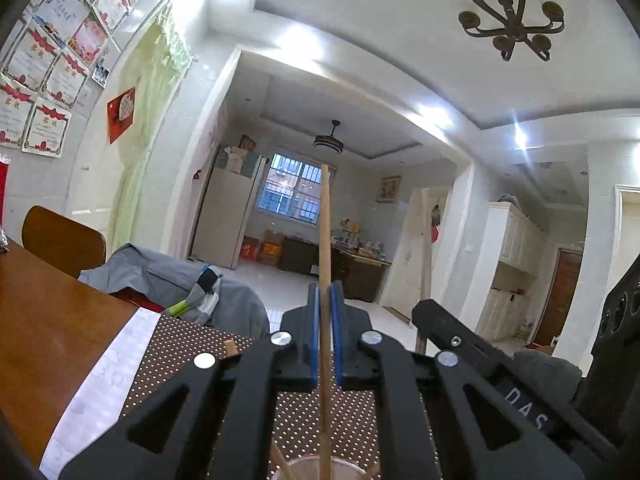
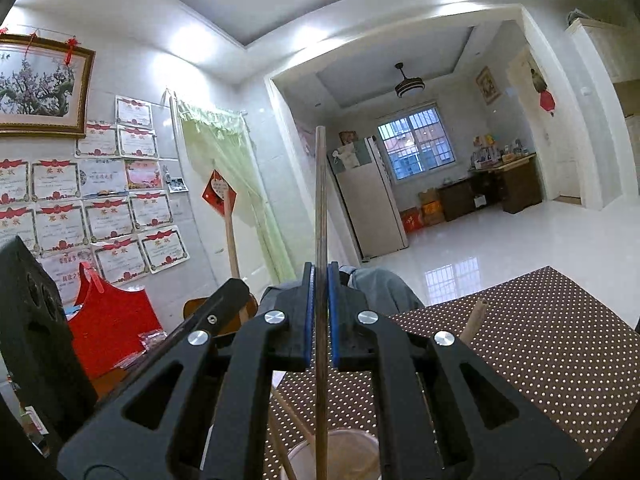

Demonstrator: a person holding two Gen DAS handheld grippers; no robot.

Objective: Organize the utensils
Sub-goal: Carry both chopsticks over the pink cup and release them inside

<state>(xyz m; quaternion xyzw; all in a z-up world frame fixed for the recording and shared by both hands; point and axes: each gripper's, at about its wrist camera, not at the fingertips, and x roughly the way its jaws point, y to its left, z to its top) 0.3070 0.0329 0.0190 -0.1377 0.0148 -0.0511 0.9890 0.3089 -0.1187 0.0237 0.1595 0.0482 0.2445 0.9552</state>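
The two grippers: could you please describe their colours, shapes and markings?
Both the left gripper and the right gripper are matte black linkages with triangular cut-outs and round silver pivot bolts. Blue pads line the inner faces of the fingers. The right gripper's body, seen from the left wrist, bears white letters "DAS". No cables or sleeves show.

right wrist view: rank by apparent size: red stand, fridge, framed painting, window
1. red stand, though nearness to the camera inflates it
2. fridge and framed painting, too close to rank
3. window
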